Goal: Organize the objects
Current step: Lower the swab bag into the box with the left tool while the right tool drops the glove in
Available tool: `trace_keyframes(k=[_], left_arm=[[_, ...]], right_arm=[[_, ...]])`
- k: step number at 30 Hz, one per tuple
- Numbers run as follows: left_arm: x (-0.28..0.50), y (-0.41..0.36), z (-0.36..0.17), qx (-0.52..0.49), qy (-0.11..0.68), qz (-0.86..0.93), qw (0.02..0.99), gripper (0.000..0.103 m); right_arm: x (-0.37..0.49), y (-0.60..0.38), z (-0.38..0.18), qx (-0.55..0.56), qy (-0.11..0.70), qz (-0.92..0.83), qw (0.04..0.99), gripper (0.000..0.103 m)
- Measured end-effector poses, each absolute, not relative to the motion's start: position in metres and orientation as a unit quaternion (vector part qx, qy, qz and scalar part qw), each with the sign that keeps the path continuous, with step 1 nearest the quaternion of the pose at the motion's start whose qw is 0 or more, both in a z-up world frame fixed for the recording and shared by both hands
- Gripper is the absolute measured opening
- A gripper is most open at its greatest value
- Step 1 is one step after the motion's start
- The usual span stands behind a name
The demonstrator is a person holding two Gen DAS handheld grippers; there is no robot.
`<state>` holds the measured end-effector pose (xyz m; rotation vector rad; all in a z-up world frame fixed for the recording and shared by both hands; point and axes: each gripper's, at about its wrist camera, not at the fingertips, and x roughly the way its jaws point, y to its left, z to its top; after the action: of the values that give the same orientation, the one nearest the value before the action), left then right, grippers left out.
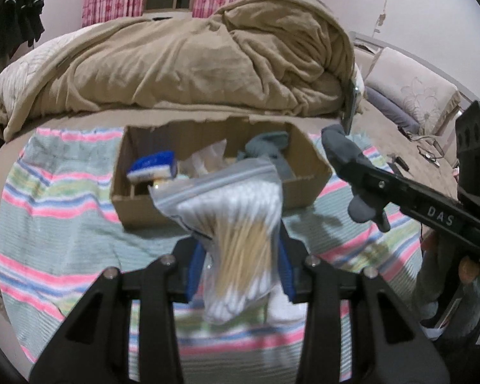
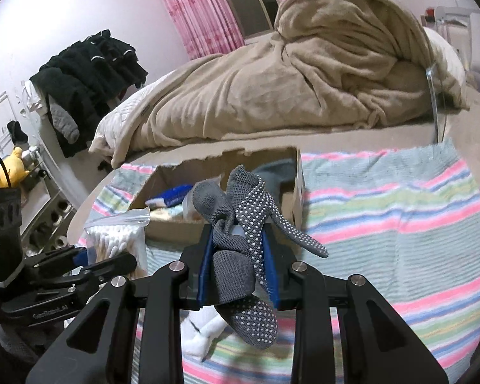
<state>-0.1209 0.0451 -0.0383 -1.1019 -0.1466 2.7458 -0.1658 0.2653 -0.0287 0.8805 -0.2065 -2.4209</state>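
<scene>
My left gripper (image 1: 240, 256) is shut on a clear zip bag of cotton swabs (image 1: 236, 224), held above the striped towel just in front of an open cardboard box (image 1: 134, 204). My right gripper (image 2: 238, 262) is shut on grey socks with white grip dots (image 2: 249, 224), held in front of the same cardboard box (image 2: 299, 188). The right gripper with the socks shows in the left wrist view (image 1: 352, 172) at the box's right side. The left gripper and swab bag (image 2: 115, 240) show at the left of the right wrist view. The box holds a blue-and-white pack (image 1: 153, 164), a plastic bag and grey-blue cloth.
A striped pastel towel (image 2: 384, 224) covers the bed under the box. A heaped tan blanket (image 1: 192, 64) lies behind it. White socks (image 2: 204, 329) lie on the towel below my right gripper. Dark clothes (image 2: 89, 73) hang at the left, with a shelf rack below.
</scene>
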Motion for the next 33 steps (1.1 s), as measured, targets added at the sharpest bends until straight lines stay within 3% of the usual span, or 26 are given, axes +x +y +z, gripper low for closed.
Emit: trace_keyframes(k=[13, 33], left_arm=[[-0.173, 0.046, -0.029, -0.357, -0.045, 0.927, 0.106, 0.04], [-0.248, 0.061, -0.06, -0.384, -0.057, 0.912, 0.133, 0.04]], right_arm=[[-0.208, 0.248, -0.012, 0.309, -0.049, -0.914, 0.256, 0.03], [-0.26, 0.234, -0.058, 0.348, -0.05, -0.906, 0.236, 0.035]])
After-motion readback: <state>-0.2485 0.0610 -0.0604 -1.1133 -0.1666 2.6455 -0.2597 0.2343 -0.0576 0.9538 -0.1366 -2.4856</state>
